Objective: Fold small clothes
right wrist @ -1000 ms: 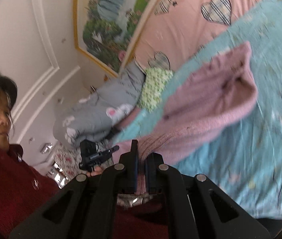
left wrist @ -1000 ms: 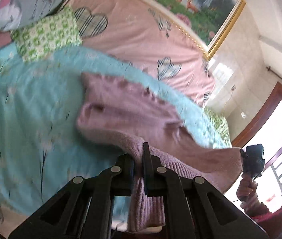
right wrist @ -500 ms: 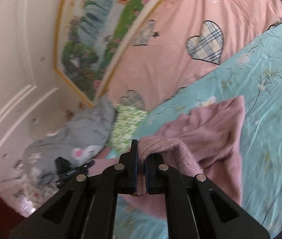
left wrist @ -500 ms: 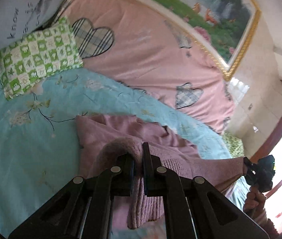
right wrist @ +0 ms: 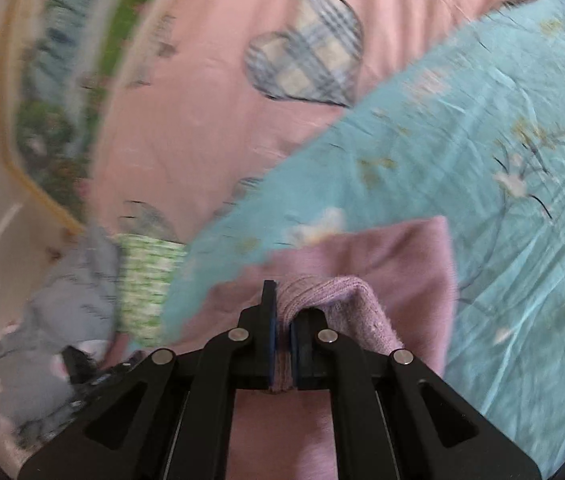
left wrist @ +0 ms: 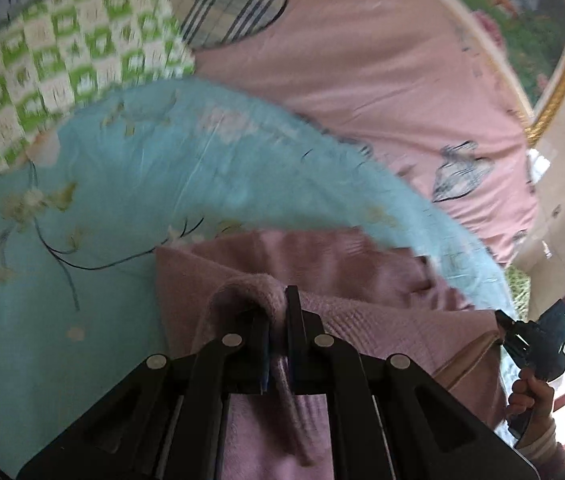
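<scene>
Both pinching pink sweater [left wrist: 362,280]: left gripper [left wrist: 277,320], right gripper [right wrist: 281,312]. Carrying near edge forward, lower than second ago, over rest lying on blue bedsheet [left wrist: 142,200]. Folding nearly in half.

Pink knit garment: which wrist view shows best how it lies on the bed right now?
The left wrist view. There the pink knit garment spreads across the teal sheet from the left gripper to the right gripper. The right wrist view shows only the corner the right gripper pinches and one flat panel.
</scene>
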A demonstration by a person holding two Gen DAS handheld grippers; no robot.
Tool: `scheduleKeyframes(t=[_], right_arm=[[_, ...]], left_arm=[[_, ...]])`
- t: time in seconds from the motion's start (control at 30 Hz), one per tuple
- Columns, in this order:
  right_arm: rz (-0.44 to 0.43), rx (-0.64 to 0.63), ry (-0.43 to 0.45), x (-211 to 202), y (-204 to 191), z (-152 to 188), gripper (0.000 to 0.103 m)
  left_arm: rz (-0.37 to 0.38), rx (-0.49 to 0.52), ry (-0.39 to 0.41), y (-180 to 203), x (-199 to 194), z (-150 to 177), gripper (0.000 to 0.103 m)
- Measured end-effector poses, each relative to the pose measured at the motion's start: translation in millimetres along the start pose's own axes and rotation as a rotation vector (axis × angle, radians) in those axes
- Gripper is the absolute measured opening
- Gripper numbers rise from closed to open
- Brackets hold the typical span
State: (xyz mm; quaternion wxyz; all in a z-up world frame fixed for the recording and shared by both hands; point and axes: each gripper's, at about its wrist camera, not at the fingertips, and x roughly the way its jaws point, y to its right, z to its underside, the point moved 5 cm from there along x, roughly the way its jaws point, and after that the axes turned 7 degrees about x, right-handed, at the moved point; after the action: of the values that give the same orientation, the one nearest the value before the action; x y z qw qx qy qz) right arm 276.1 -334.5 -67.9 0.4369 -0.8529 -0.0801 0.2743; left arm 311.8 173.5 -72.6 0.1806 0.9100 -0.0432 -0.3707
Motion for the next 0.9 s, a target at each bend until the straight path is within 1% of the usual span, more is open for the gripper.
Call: scheduleKeyframes(t=[0.03,0.13,0.2,0.27,0.37,0.4,0.47,0.5,0.53,0.57,0.6,0.63,0.67,0.7,0.73,0.8,0.83,0.87,0.9], right_arm=[[0.036,0.02,-0.017,9,10,-1,0.009],[0.075,0.092,-0.067,28,32,-3,0.009],[0.063,0.127,-0.076,30,38,-4,0.009],[0.034,0.137,-0.064,25,39,-8,0.009],[0.004,0.152,-0.065,16,36,-12,0.009],[-0.005,0.152,-0.066,12,34,-12,0.01],[-0.027,0.145,-0.059,4,24,-12,0.011],[-0.032,0.145,-0.048,-1,22,-13,0.015],[-0.026,0.154,-0.006,-14,23,-16,0.028],[-0.02,0.166,0.027,-18,22,-18,0.039],[-0.017,0.174,0.065,-27,24,-21,0.057],[-0.01,0.174,0.11,-38,26,-25,0.057],[-0.01,0.171,0.118,-44,25,-25,0.057],[-0.029,0.16,0.109,-47,20,-22,0.057],[-0.056,0.127,0.081,-49,12,-16,0.057],[-0.054,-0.03,-0.003,-47,-19,9,0.055],[-0.057,-0.139,-0.062,-43,-38,29,0.055],[-0.06,-0.207,-0.112,-35,-51,44,0.055],[-0.064,-0.267,-0.165,-26,-63,60,0.053]], left_arm=[[-0.015,-0.003,-0.022,-5,12,1,0.005],[-0.02,-0.006,-0.061,-10,29,6,0.007],[-0.009,-0.01,-0.06,-12,31,4,0.01],[0.004,-0.006,-0.061,-12,28,2,0.011],[0.016,0.025,-0.066,-8,14,0,0.013],[0.017,0.036,-0.077,-6,9,0,0.017],[-0.006,0.059,-0.064,-4,-5,1,0.035],[-0.042,0.072,-0.047,-4,-14,2,0.054],[-0.057,0.076,-0.034,-5,-20,2,0.065],[-0.062,0.073,-0.017,-5,-28,2,0.064],[-0.056,0.075,-0.013,-3,-36,3,0.062],[-0.031,0.084,-0.009,3,-43,4,0.062],[0.015,0.11,-0.006,14,-51,8,0.062],[0.05,0.154,-0.015,29,-57,13,0.062],[0.078,0.223,-0.033,50,-61,22,0.062],[0.12,0.336,-0.081,87,-59,42,0.063],[0.147,0.373,-0.111,102,-55,51,0.064],[0.18,0.409,-0.145,117,-49,61,0.064],[0.194,0.442,-0.173,131,-42,70,0.064]])
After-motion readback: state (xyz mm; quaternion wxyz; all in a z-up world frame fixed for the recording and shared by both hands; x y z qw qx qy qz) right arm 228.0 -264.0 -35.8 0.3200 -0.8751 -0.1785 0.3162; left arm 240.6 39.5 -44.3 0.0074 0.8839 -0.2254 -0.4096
